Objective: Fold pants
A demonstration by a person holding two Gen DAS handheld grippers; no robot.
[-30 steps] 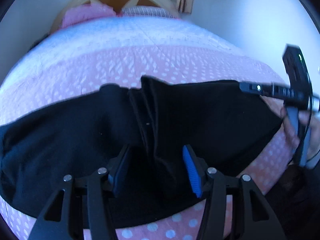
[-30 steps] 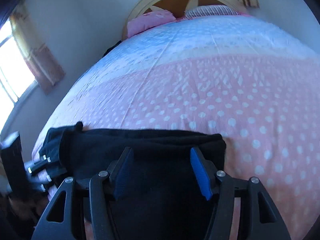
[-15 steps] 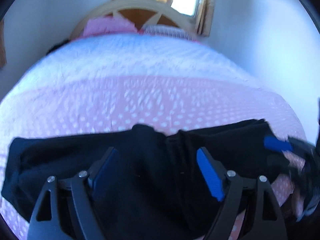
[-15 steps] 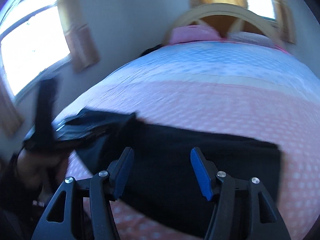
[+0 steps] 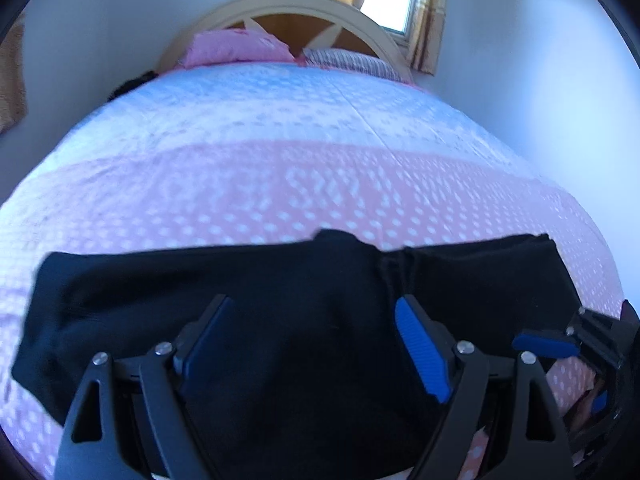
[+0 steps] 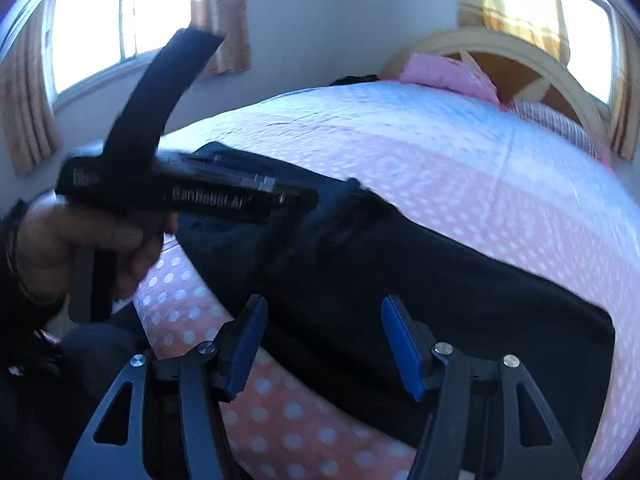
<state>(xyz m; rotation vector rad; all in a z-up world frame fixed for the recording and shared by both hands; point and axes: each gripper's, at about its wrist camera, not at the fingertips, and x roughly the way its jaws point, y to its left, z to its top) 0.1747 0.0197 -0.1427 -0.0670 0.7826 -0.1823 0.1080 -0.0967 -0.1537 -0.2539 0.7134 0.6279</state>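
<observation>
Left wrist view: we see the black fabric pants [image 5: 280, 304] lying in one long band across the pink dotted bedspread [image 5: 280, 184], cross-folds apparently remaining; left gripper [image 5: 316, 344] and right gripper [image 6: 324, 344] both gape, empty.
</observation>
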